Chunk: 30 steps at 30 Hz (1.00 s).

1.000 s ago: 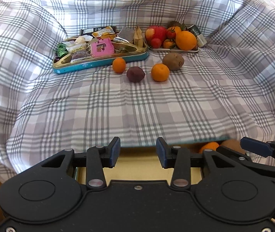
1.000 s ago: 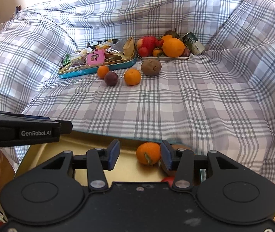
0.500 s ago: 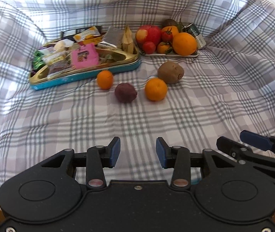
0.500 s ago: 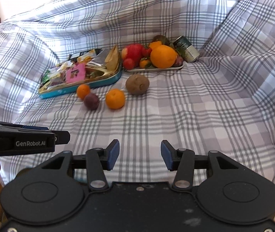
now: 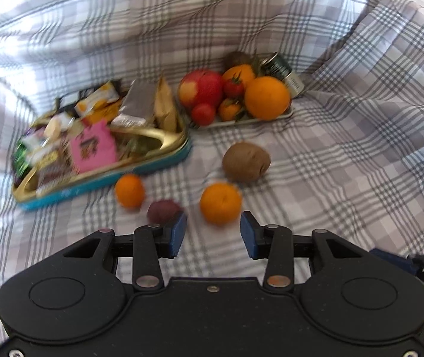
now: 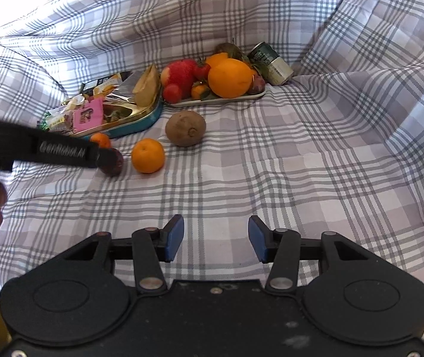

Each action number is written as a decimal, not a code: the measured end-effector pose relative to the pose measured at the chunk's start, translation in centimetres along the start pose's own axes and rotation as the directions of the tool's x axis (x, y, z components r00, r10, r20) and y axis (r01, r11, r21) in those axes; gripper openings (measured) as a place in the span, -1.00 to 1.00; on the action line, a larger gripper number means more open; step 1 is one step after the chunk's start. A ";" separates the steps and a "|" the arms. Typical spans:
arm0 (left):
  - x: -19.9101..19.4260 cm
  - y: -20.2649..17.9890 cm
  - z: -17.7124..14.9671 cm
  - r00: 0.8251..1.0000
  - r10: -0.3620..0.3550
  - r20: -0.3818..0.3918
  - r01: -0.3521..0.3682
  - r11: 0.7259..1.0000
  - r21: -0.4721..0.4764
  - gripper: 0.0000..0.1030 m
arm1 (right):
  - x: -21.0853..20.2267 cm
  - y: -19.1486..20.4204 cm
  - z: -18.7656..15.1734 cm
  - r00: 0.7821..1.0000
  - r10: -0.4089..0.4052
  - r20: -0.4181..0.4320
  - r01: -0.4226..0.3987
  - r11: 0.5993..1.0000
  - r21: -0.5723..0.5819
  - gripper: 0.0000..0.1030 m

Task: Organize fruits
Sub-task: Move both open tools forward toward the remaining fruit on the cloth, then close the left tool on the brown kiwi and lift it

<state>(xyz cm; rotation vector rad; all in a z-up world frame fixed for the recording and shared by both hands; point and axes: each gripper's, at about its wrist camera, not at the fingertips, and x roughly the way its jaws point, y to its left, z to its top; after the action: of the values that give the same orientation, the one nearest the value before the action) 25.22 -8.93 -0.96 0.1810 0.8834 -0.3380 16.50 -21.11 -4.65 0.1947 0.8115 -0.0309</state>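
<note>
Both grippers have moved in over the checked cloth since a second ago: the box edge and the fruit under them are out of view now, and the loose fruit sits much closer to the left claw. Left to right ahead of the left gripper: snack tin up and left of it, kept apart from the fruit and full of packets; small orange just ahead-left, resting by the tin's wall; dark plum-like fruit touching or just off the left pad, can't tell through the blur; mandarin dead ahead, just beyond the tips and lined up with the gap, so likely the pick; kiwi behind it. Fruit tray further back-right is already heaped, with a can lying against it. Left jaws apart, nothing between them. Right gripper is well short of all the fruit, bare cloth between its pads, jaws apart and empty, probably waiting its turn. Four loose pieces still out, so the sorting looks unfinished.
</note>
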 end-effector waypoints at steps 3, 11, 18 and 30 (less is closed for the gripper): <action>1.1 -0.6 1.1 1.000 -0.027 0.009 0.027 0.999 0.019 -0.04 | 0.5 -0.3 0.3 1.000 0.006 0.003 -0.006 1.000 0.003 -0.02; 3.6 -1.5 3.5 0.996 -0.085 0.035 0.084 0.996 0.025 -0.04 | 1.5 -0.3 0.7 1.000 0.002 0.001 -0.002 1.000 0.005 -0.02; 6.3 -1.7 4.9 0.996 -0.086 0.017 0.085 0.996 0.015 -0.04 | 3.1 -0.8 1.4 1.000 0.004 -0.015 -0.004 1.000 0.017 -0.02; 9.7 -2.3 5.6 0.995 -0.100 -0.021 0.099 0.995 -0.007 0.18 | 4.6 -1.7 1.5 0.999 -0.002 -0.043 0.003 0.999 0.035 -0.02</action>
<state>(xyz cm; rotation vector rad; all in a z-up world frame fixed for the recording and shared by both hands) 34.13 -14.84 -5.10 0.1356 0.9168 -0.4269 20.57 -22.88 -7.24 0.2278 0.8542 -0.0437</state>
